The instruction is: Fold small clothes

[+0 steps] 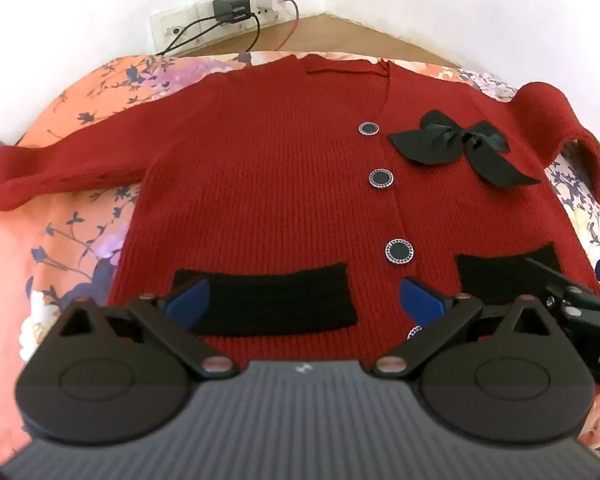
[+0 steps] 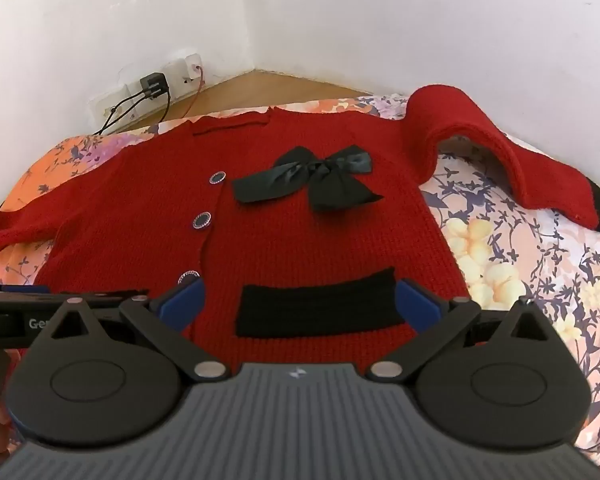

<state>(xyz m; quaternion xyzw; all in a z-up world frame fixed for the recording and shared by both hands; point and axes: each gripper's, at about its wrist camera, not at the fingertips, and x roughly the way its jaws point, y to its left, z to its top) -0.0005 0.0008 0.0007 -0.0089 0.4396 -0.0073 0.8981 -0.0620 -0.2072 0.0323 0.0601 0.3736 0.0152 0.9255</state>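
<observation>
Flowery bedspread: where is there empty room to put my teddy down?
Bare flowery bedspread shows between the red cardigan body and its humped sleeve. Another bare patch lies below the flat sleeve. The middle is crowded: cardigan, black bow, both open tongs.

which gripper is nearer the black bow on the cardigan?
Right. The right gripper hovers open over the pocket directly below the black bow; the left gripper, also open, sits over the other pocket, across the button line.

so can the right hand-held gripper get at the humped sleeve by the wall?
Probably yes: the right hand-held gripper is open and empty, and only flat cardigan and floral bedding lie before the raised sleeve.
</observation>
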